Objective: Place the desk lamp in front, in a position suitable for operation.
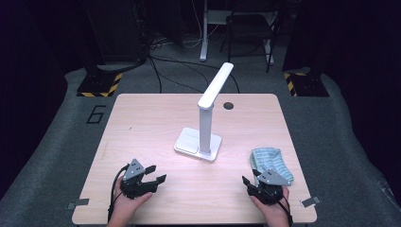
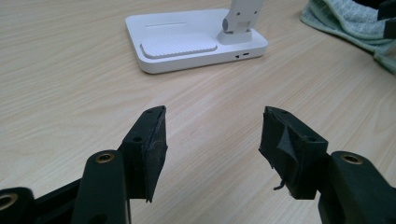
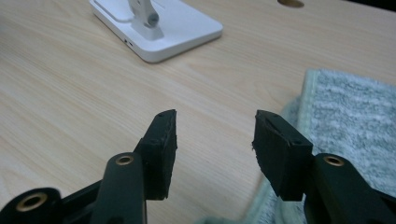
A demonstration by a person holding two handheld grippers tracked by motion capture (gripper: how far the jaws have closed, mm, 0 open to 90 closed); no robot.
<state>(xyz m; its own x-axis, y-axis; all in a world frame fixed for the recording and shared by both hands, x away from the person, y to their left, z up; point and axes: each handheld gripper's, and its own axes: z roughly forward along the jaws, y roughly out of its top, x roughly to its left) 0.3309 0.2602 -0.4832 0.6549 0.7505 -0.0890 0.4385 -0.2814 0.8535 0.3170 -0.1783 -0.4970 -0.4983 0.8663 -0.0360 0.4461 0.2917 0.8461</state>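
Right gripper (image 3: 215,135): jaws wide apart, nothing between the pads, just bare table (image 3: 74,93) under them. Left gripper (image 2: 212,140): same, jaws spread, empty.

Cloth (image 3: 345,121) just beside right gripper, on its right side, edge running under the right-hand jaw; pale green-grey terry, folded or bunched, seen past the gripper in high view (image 1: 269,161). From left gripper, cloth (image 2: 350,21) well off, ahead and to the right.

Probably light, soft, floppy; no slip risk w/ that pile, nothing fragile. Will sag and unfold when lifted. Best pinch at the hemmed edge nearest right gripper, thru all layers.

Lamp (image 1: 205,123) ahead, between both grippers, apart from cloth; likely top-heavy, so keep clear.
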